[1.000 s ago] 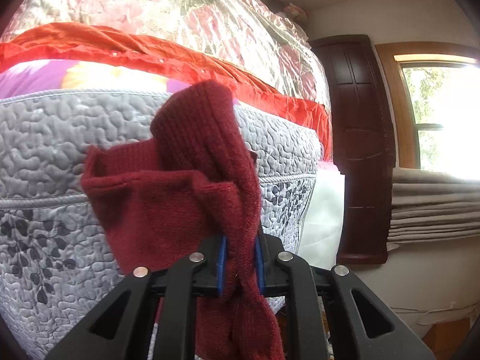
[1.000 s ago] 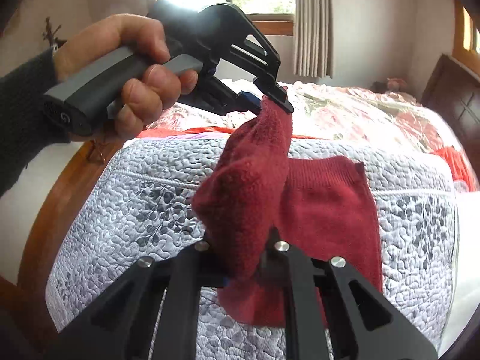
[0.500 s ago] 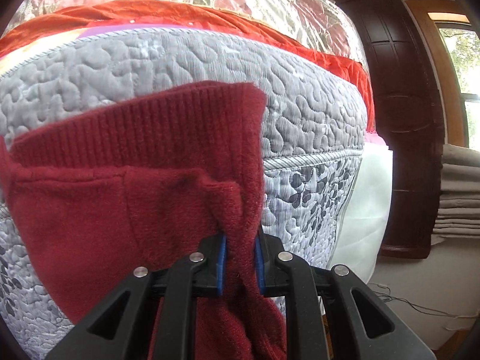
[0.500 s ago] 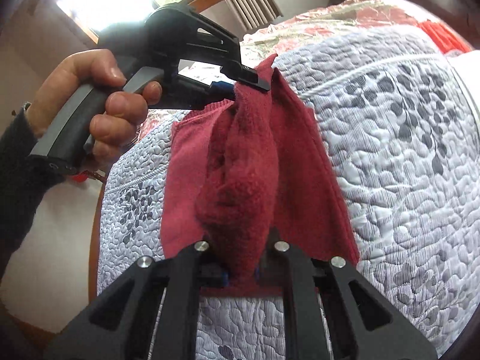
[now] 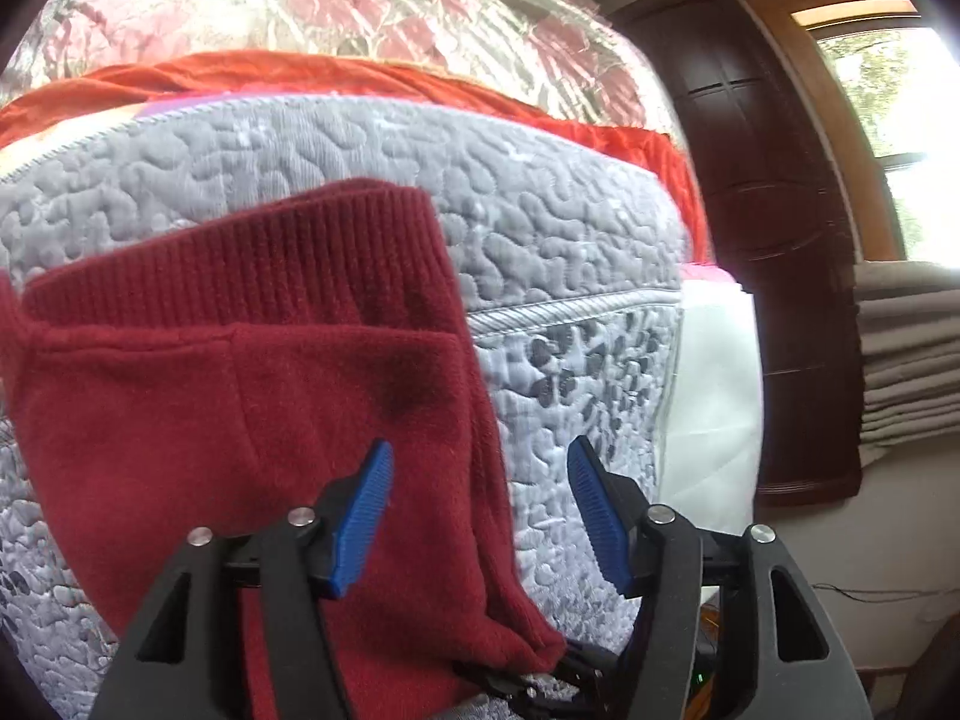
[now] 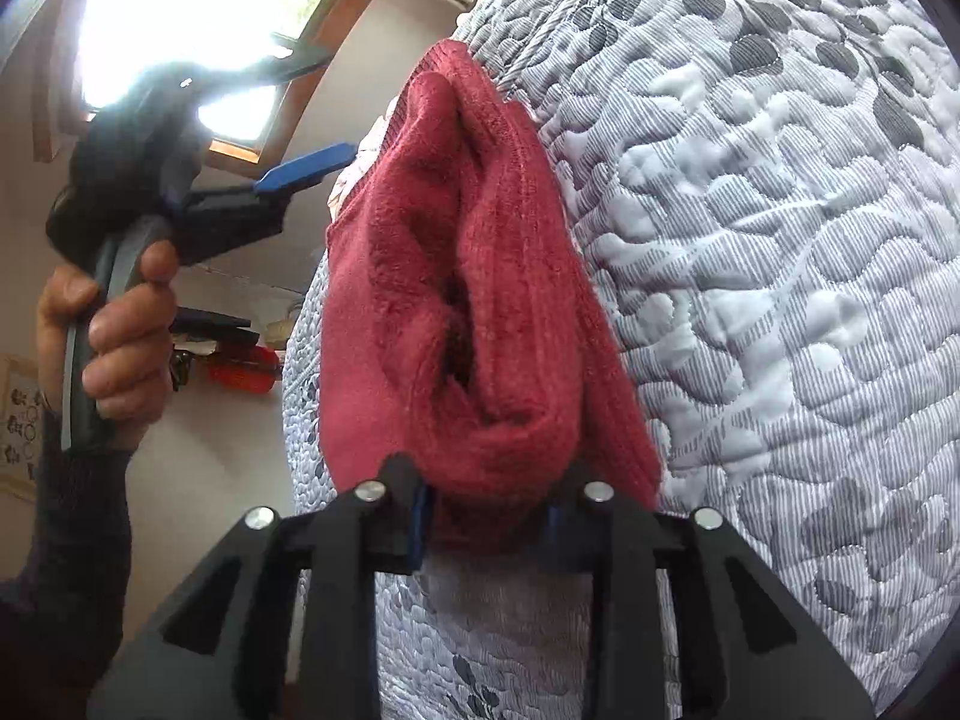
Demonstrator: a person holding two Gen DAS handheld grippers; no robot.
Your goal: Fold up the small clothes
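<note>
Though the left gripper (image 5: 480, 516) is spread empty, the right gripper (image 6: 489, 516) pinches the soft, limp red garment (image 6: 468, 300); its ribbed edge ahead grips best.

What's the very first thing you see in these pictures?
The dark red knitted garment jumps out first, lying on the grey quilted mattress in the middle of both views. Next come the bright blue pads of the left gripper, spread wide open in front of the cloth, while the right gripper has a thick bunch of it between its fingers. At the left of the right wrist view, a hand holds the other gripper's handle near a glaring window.
</note>
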